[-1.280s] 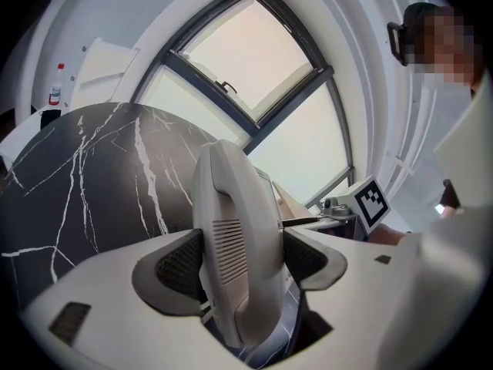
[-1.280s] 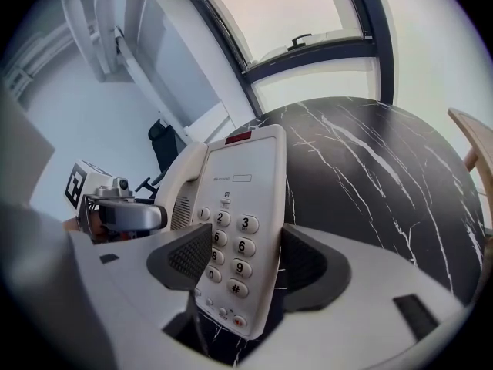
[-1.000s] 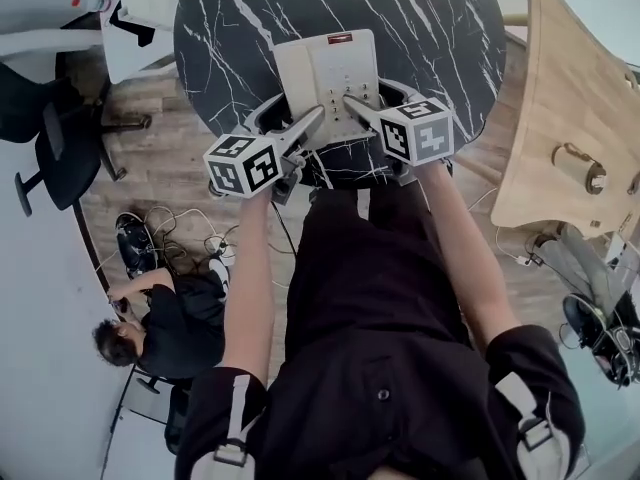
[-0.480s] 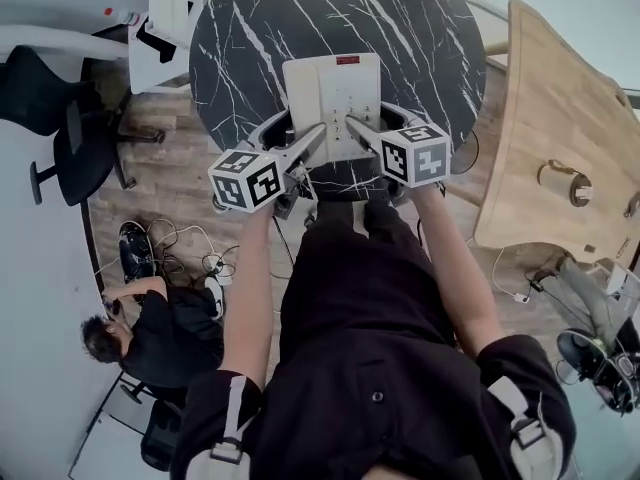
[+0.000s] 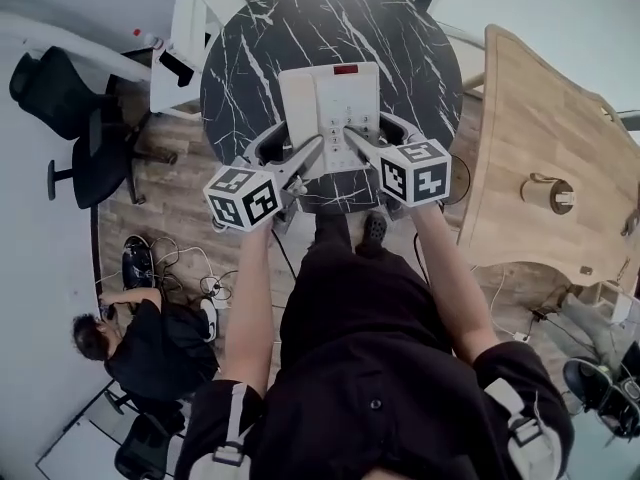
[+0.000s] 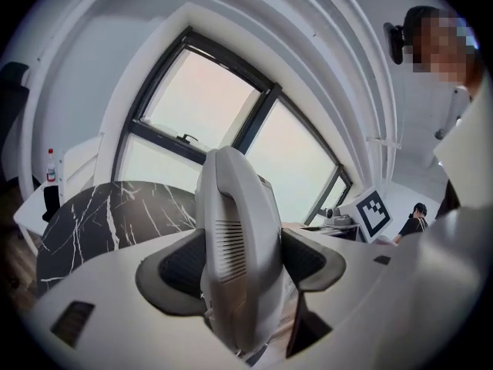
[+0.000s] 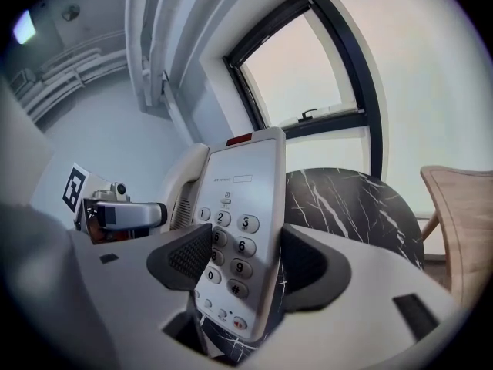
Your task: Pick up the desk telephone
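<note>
The white desk telephone [image 5: 330,103] hangs above the round black marble table [image 5: 250,58], held from both sides. My left gripper [image 5: 290,140] is shut on its handset side; in the left gripper view the grey handset [image 6: 239,230] stands edge-on between the dark pads of that gripper [image 6: 243,264]. My right gripper [image 5: 377,133] is shut on the keypad side. In the right gripper view the telephone's keypad face [image 7: 243,214] is tilted and clamped in that gripper [image 7: 239,268], with the marble table [image 7: 347,199] behind and below.
A light wooden table [image 5: 540,138] with a small round object [image 5: 550,194] stands to the right. Left of the marble table are a black office chair [image 5: 80,118] and a white cabinet [image 5: 185,38]. A person [image 5: 150,343] crouches by floor cables at lower left.
Both grippers have lifted the telephone off the marble table together. The table now looks smaller and farther below.
</note>
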Motion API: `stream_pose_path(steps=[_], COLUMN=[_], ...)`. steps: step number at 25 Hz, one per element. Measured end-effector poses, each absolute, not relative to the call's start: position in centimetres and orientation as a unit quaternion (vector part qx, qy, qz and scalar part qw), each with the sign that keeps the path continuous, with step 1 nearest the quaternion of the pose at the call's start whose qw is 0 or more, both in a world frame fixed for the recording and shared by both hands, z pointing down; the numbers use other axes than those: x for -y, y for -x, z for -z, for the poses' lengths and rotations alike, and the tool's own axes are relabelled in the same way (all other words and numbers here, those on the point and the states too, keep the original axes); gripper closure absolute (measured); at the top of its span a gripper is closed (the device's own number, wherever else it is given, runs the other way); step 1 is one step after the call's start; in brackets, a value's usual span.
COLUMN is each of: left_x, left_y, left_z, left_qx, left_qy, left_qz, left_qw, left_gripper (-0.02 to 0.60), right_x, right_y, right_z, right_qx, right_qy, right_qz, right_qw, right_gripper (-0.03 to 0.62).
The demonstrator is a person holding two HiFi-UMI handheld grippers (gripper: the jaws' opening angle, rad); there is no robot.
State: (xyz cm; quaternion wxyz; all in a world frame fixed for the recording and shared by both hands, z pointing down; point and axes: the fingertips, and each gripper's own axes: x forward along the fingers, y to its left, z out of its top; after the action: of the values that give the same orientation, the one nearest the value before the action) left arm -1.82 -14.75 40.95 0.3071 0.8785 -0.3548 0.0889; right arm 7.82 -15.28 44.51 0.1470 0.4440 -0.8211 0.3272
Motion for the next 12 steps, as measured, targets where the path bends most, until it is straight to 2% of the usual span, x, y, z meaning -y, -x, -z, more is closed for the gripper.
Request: stream_pose_path(steps=[12], left_x=[11.2], left_y=[-1.9], left_z=[-30.8], left_qx=[0.384], left_qy=[-0.901], left_qz=[-0.046], left_qw=[0.198], left_gripper=[0.259], right_x=[12.9], right_y=[-11.5], right_z=[-34.3], right_qx=[0.863], right_qy=[-0.441], right_qz=[-0.230], right_qw=[0.088], right_gripper=[0.299])
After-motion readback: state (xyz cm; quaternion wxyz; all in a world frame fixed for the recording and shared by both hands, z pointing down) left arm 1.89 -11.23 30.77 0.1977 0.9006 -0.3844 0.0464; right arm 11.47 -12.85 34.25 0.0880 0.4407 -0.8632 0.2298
